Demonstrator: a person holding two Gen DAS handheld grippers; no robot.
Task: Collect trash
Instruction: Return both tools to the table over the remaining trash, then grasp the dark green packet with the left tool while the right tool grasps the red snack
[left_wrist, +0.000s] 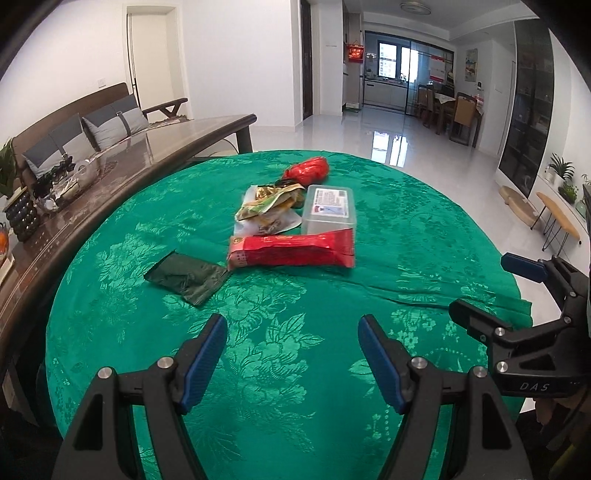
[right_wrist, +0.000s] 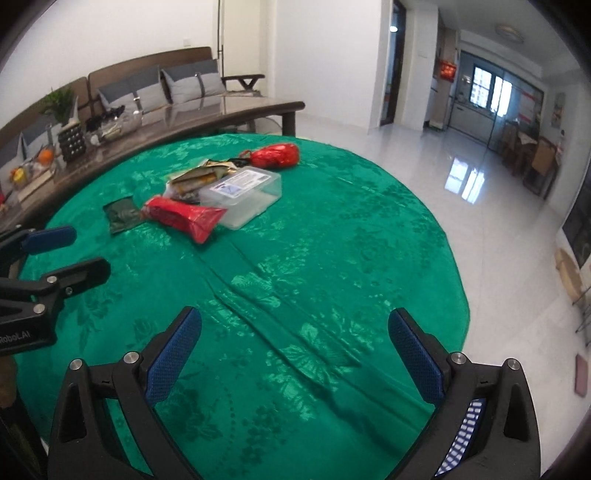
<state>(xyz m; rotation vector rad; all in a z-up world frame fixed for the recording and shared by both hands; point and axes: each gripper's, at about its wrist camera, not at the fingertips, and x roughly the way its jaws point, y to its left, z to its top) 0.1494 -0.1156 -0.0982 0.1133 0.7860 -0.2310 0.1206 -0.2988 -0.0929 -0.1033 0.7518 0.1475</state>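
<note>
- The red wrapper (left_wrist: 291, 251) lay mid-worktop, long axis crosswise, straight ahead of the left gripper (left_wrist: 291, 354).
- Left was nearer; the right gripper (right_wrist: 295, 354) stood further off.
- Both jaws gaped apart, empty.

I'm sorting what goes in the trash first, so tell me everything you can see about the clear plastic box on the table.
The box is a rectangular container of clear plastic with rounded corners and its lid on, lying flat on the green cloth. A white and blue printed label covers most of the lid; its text is too small to read. Nothing shows clearly inside. The long red packet lies against its near side, crumpled wrappers sit at its left, and a red bag lies just behind it. Neither gripper touches it.
</note>
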